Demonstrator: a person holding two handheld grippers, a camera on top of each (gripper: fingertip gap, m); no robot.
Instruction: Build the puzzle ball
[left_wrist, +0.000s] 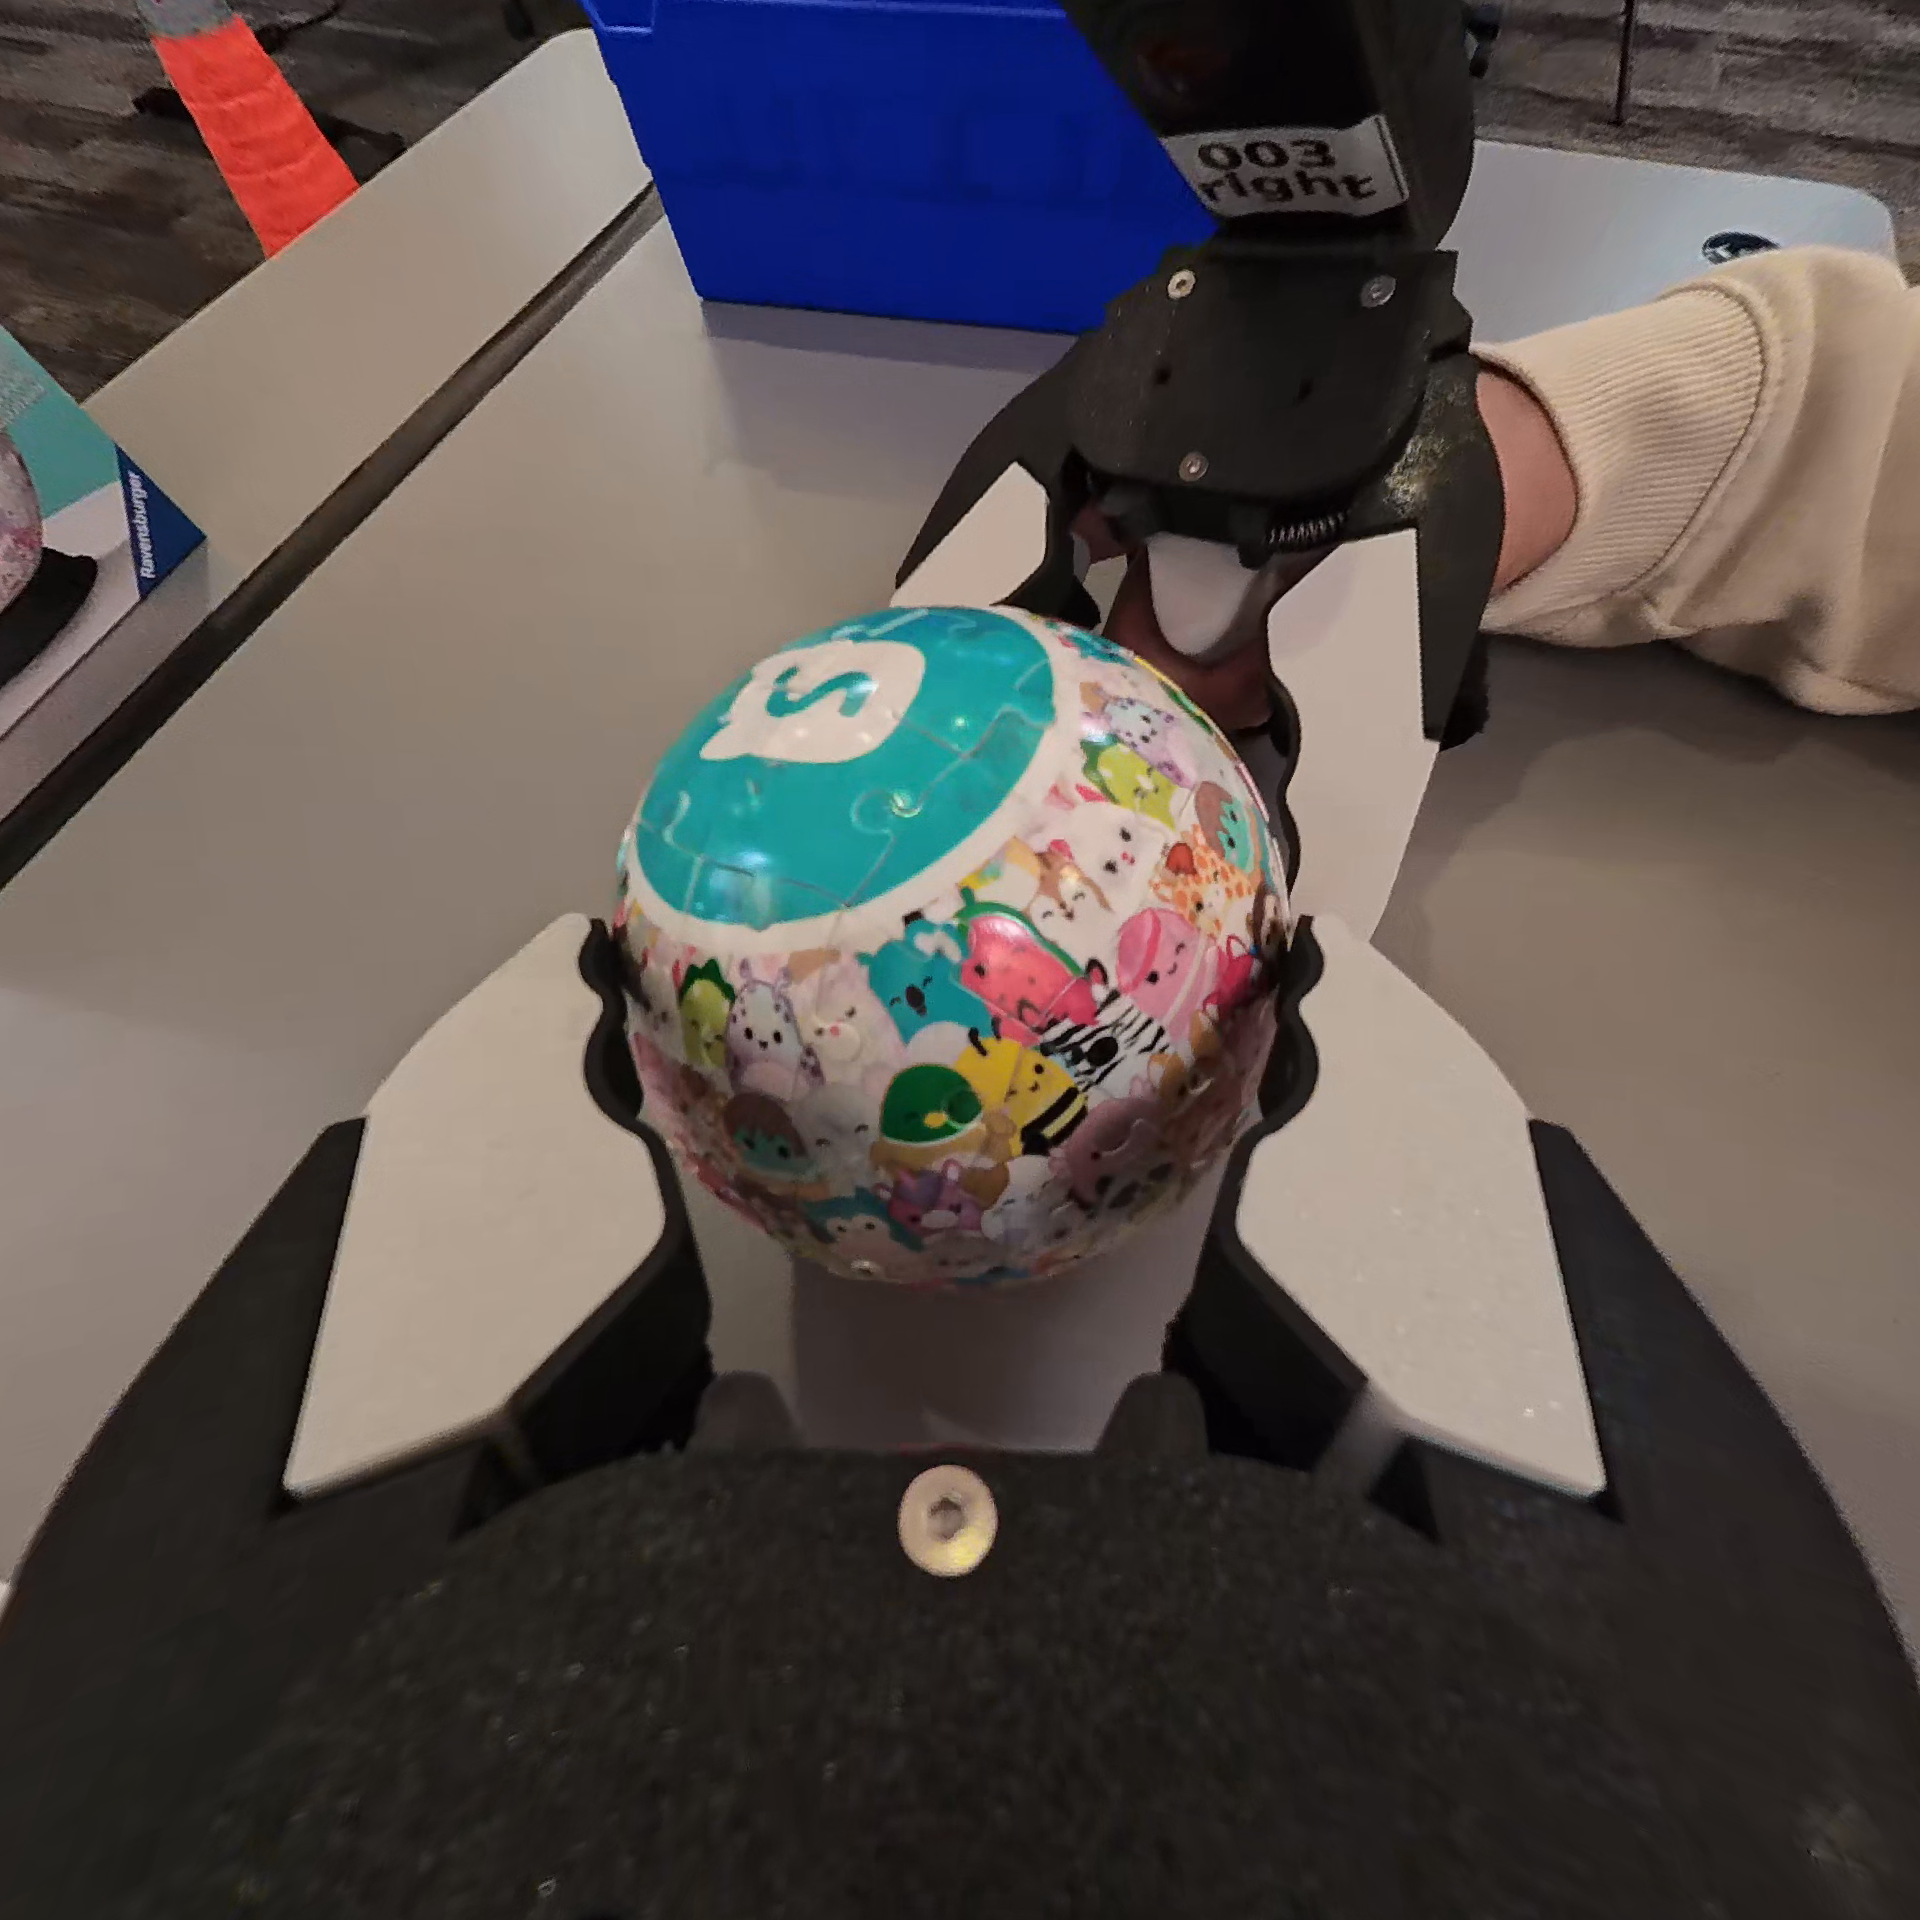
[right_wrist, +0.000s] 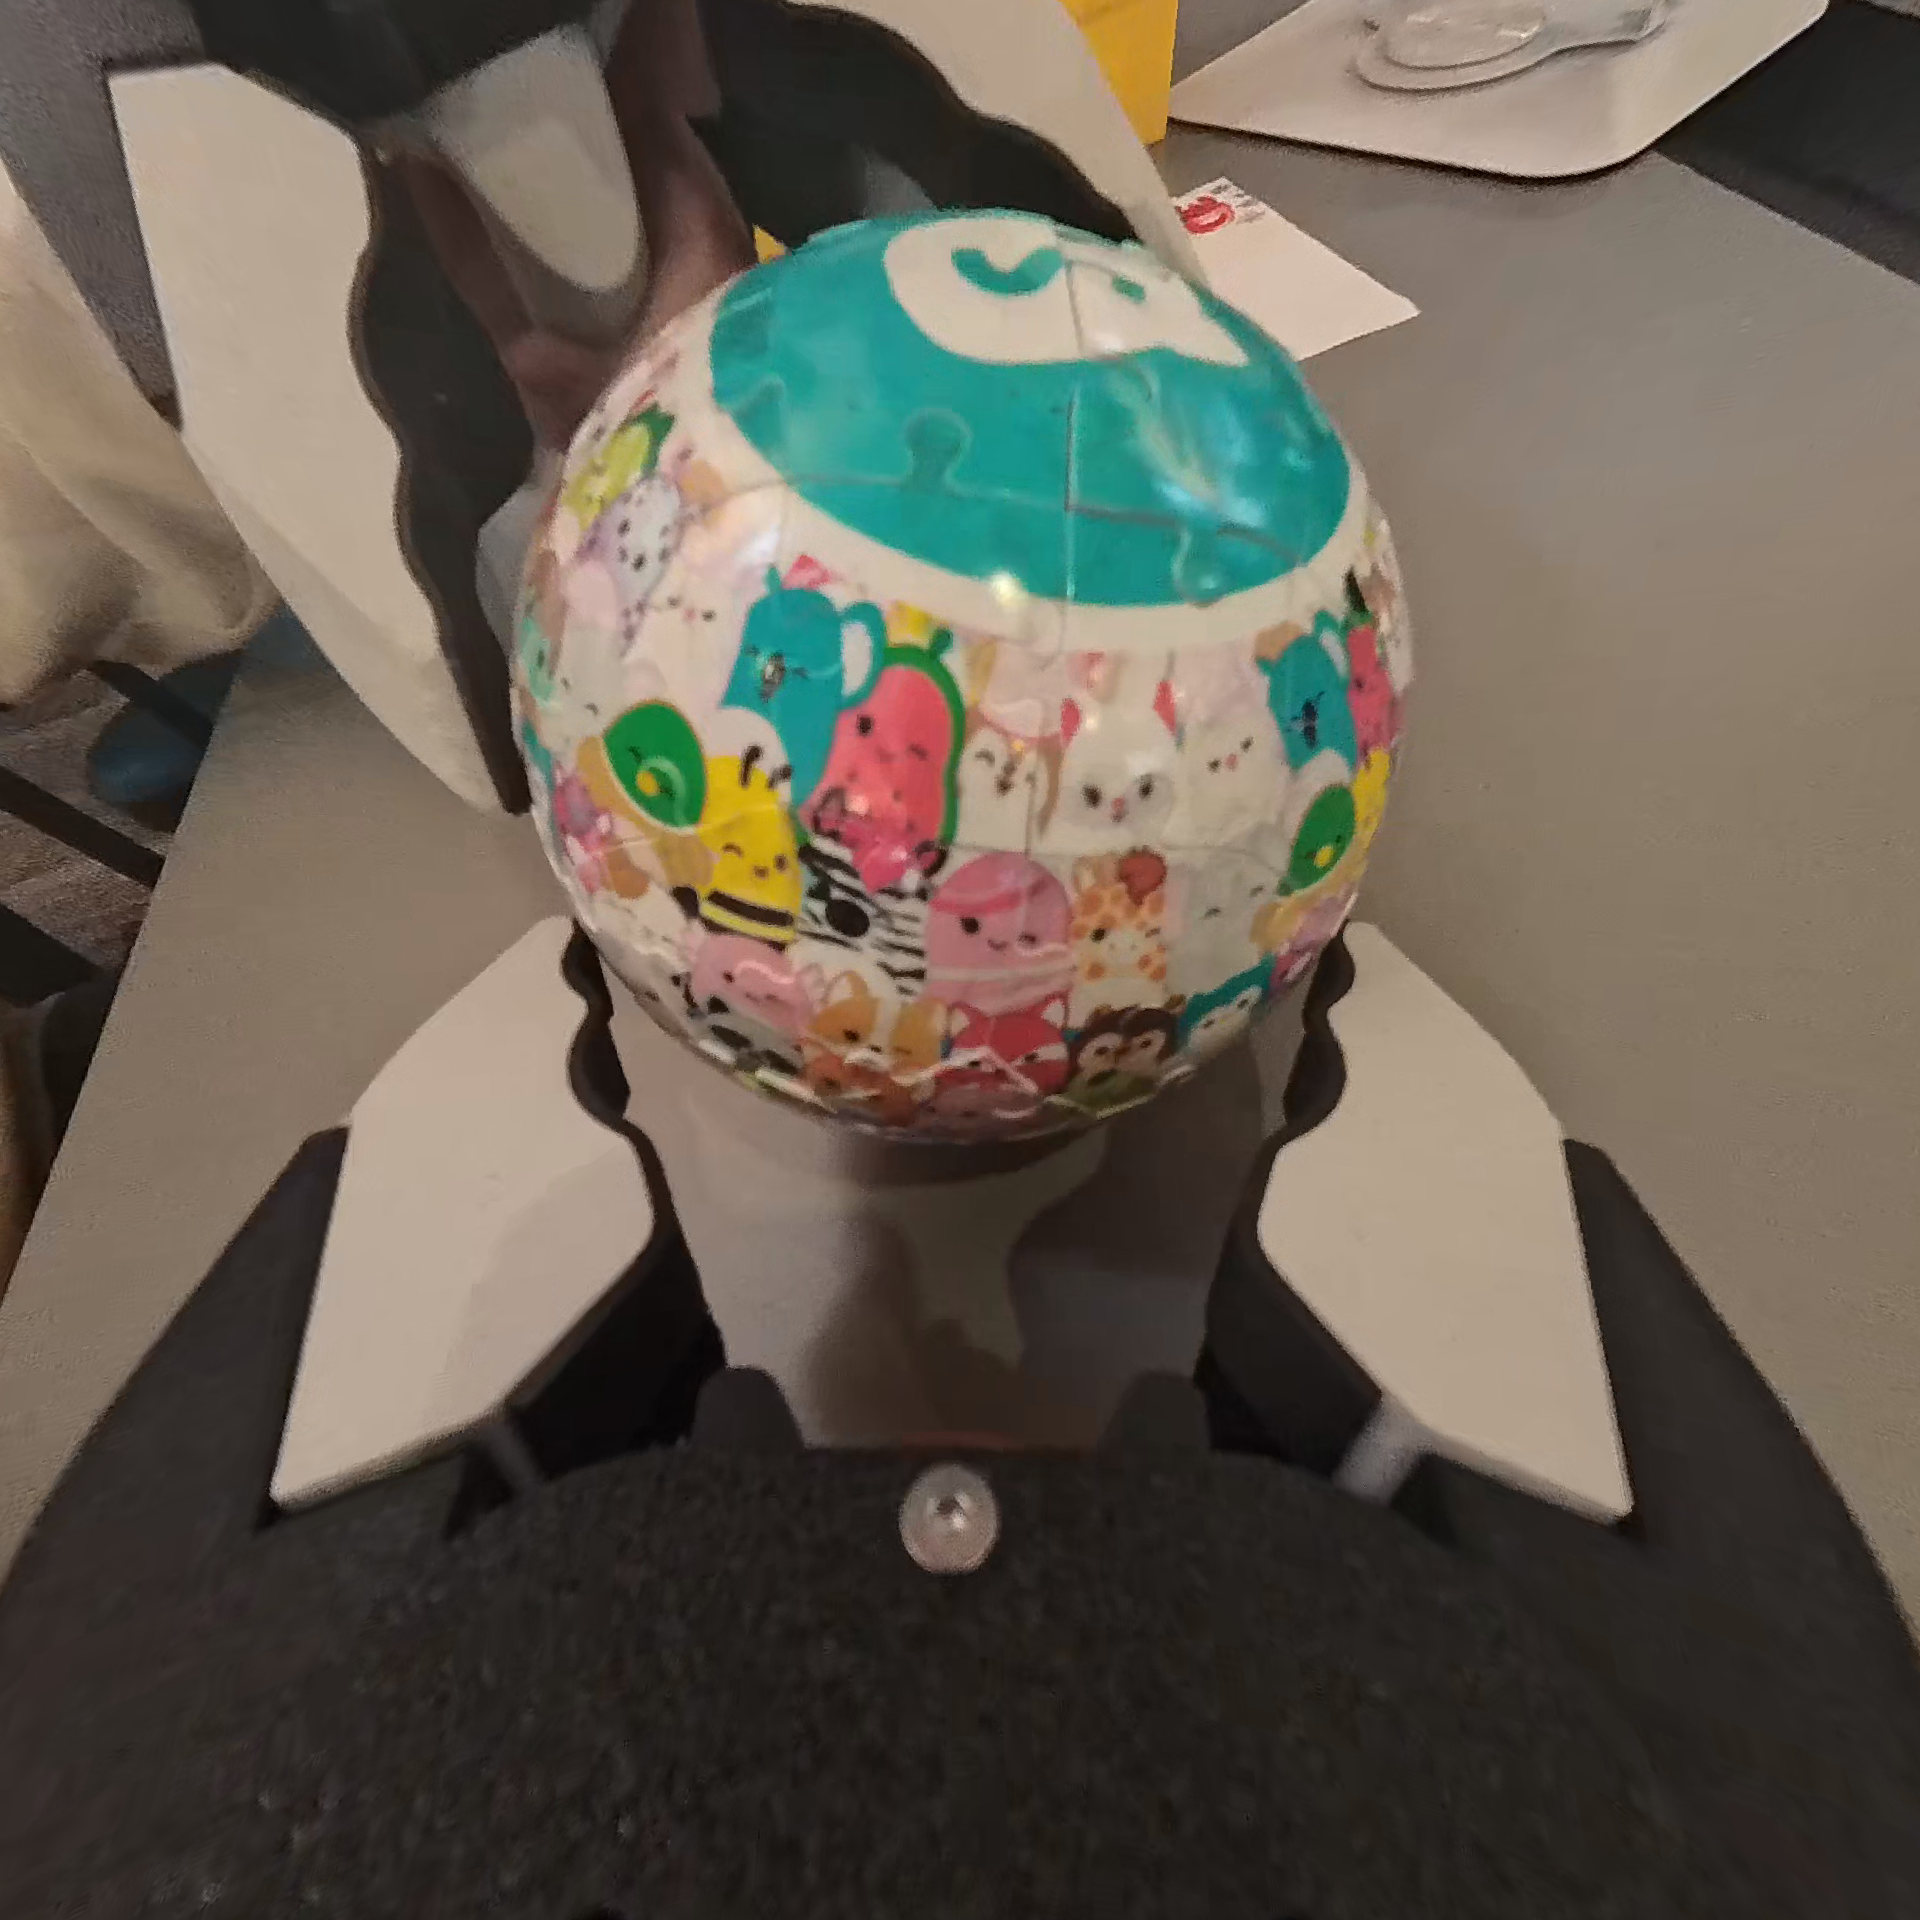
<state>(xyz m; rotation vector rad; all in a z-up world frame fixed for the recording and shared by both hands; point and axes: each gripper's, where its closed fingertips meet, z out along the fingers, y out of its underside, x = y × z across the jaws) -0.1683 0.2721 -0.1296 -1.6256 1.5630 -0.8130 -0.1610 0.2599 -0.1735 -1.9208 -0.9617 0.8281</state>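
The puzzle ball (left_wrist: 935, 987) is assembled, with a teal cap on top and cartoon animals around it. My left gripper (left_wrist: 945, 966) is shut on it, fingertips pressing its left and right sides at the widest part, just above the grey table (left_wrist: 416, 675). My right gripper (left_wrist: 1184, 748) reaches in from the far side with its jaws wide. In the right wrist view the ball (right_wrist: 966, 727) sits just past my right gripper (right_wrist: 961, 971), whose fingertips flank its lower near part. My left gripper (right_wrist: 831, 488) shows behind, clasping the ball.
A blue bin (left_wrist: 914, 156) stands at the table's far side. A puzzle box (left_wrist: 104, 499) sits on the neighbouring table at left, near an orange cone (left_wrist: 249, 135). A person's cream sleeve (left_wrist: 1714, 468) lies at right. A white card (right_wrist: 1309, 291) and a clear plastic tray (right_wrist: 1507, 42) lie beyond.
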